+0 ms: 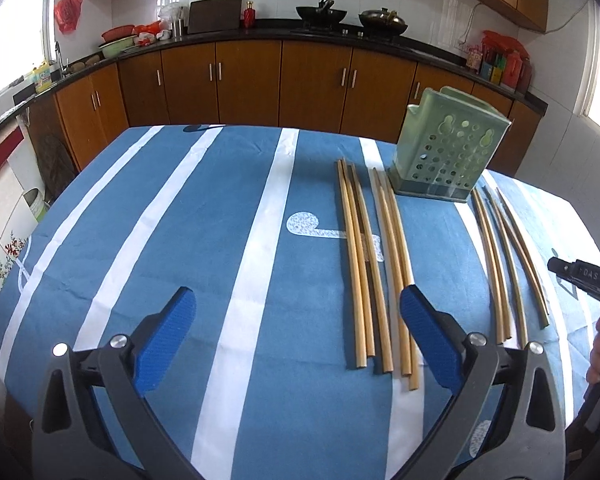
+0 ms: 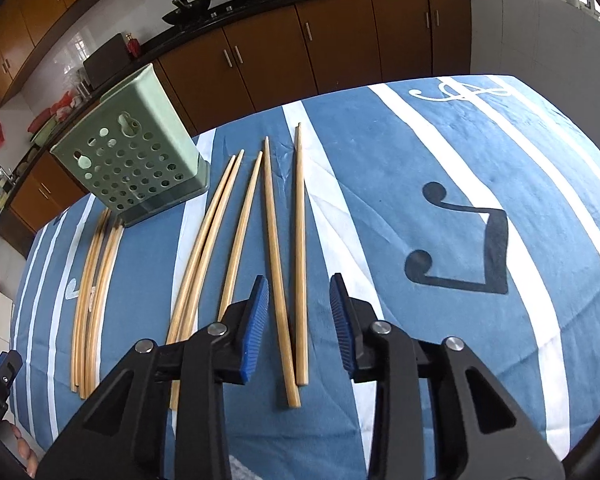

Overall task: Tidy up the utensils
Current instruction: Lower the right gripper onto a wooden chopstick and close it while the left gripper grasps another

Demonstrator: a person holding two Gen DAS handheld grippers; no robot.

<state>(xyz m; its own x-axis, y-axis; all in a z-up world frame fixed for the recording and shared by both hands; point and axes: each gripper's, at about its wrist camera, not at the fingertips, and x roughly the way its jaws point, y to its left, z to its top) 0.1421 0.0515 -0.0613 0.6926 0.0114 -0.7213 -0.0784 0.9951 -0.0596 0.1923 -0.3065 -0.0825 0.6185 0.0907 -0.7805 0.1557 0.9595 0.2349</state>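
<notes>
Green holder (image 1: 448, 148) upright on the blue striped cloth (image 1: 180, 240), chopsticks (image 2: 276, 264) lying flat in two groups either side of it, left gripper (image 1: 296, 332) wide apart and empty, right gripper (image 2: 299, 320) parted narrower, straddling two chopsticks' near ends

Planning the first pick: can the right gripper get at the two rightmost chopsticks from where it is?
Probably yes. The right gripper is open, its fingers straddle the two rightmost chopsticks, and nothing lies over them on the tablecloth.
</notes>
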